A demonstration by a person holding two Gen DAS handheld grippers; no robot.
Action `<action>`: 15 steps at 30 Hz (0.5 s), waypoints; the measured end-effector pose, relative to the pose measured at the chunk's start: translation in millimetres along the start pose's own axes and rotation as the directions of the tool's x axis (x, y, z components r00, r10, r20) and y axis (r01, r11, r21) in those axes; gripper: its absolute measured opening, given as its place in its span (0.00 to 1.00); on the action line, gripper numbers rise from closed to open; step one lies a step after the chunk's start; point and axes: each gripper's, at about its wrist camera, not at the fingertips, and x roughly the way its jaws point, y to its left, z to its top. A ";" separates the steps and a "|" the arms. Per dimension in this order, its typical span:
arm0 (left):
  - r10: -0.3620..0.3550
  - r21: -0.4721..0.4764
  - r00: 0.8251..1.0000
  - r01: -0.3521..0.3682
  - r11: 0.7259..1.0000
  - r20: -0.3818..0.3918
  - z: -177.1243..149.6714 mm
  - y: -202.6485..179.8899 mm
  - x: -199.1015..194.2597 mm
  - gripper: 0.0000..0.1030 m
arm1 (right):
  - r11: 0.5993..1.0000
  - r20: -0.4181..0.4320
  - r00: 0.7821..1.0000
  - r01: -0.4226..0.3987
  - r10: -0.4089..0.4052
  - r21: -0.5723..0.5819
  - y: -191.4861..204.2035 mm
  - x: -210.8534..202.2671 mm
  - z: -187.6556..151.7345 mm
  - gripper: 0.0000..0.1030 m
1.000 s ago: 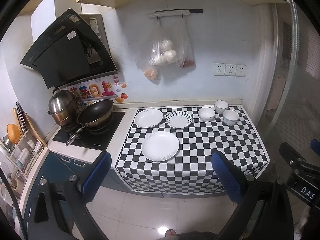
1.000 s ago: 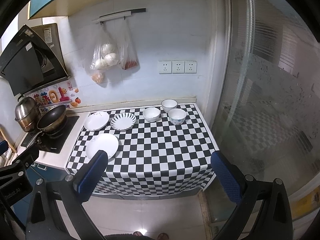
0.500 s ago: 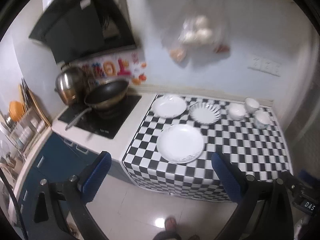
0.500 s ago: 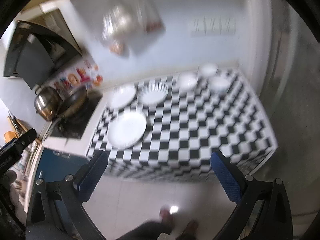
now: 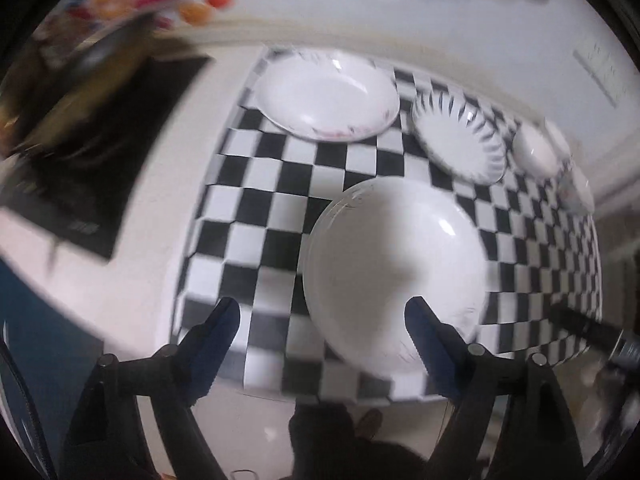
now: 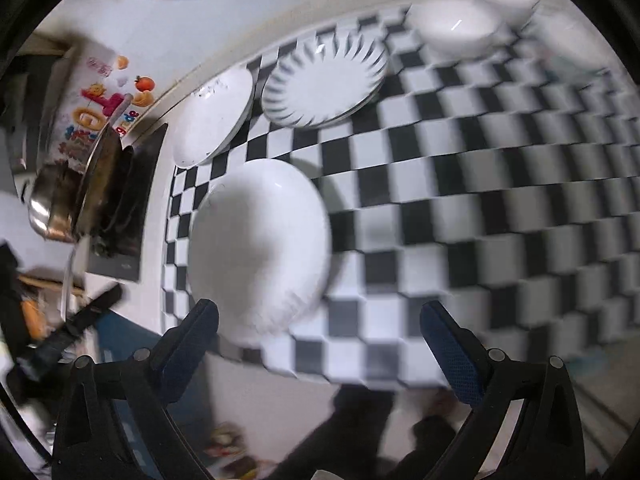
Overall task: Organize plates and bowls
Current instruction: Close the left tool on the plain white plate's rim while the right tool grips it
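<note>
Left claw: jaws apart and closing, nothing gripped; its right finger overlaps the near rim of the large plate on the checkered desk. Right claw: wide apart, empty, the same plate by its left finger. Beyond lie 2 more plates, plain and striped; farthest, blurred bowls.

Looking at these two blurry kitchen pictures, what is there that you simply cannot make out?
- Bowls at the far end of the checkered cloth: smeared by motion blur in both views, so their count and pattern are unclear.
- Frying pan, left wrist view: blurred and cut by the frame edge.
- Near rim of the large plate: partly covered by a finger of the closing left hand-held gripper.
- Person: only dark shapes at the bottom edge.
</note>
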 end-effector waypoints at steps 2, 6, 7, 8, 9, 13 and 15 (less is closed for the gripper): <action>-0.040 0.028 0.997 0.042 0.999 -0.067 15.1 5.2 29.9 0.81 | 1.000 -0.040 0.999 -0.014 0.015 0.016 5.5 29.8 19.0 0.99; -0.073 0.048 0.984 0.082 0.995 -0.162 36.7 14.4 71.4 0.76 | 0.999 -0.110 0.994 0.018 -0.013 0.042 8.9 78.6 48.2 0.97; -0.076 0.051 0.982 0.085 0.995 -0.170 39.9 14.6 77.0 0.76 | 0.999 -0.125 0.992 0.023 -0.017 0.048 10.1 86.1 52.5 0.97; -0.076 0.057 0.980 0.088 0.995 -0.183 42.0 13.6 82.6 0.76 | 0.998 -0.136 0.991 0.028 -0.020 0.052 11.0 93.9 56.8 0.97; -0.080 0.063 0.979 0.093 0.994 -0.188 44.9 14.4 85.7 0.76 | 0.998 -0.146 0.989 0.028 -0.020 0.050 12.7 100.2 59.3 0.96; -0.100 0.085 0.970 0.121 0.989 -0.222 44.8 8.1 95.2 0.76 | 0.998 -0.190 0.981 0.049 -0.040 0.043 18.2 116.5 62.0 0.96; -0.101 0.083 0.966 0.124 0.989 -0.238 44.0 7.1 98.0 0.76 | 0.998 -0.213 0.976 0.060 -0.052 0.035 19.2 122.5 60.6 0.91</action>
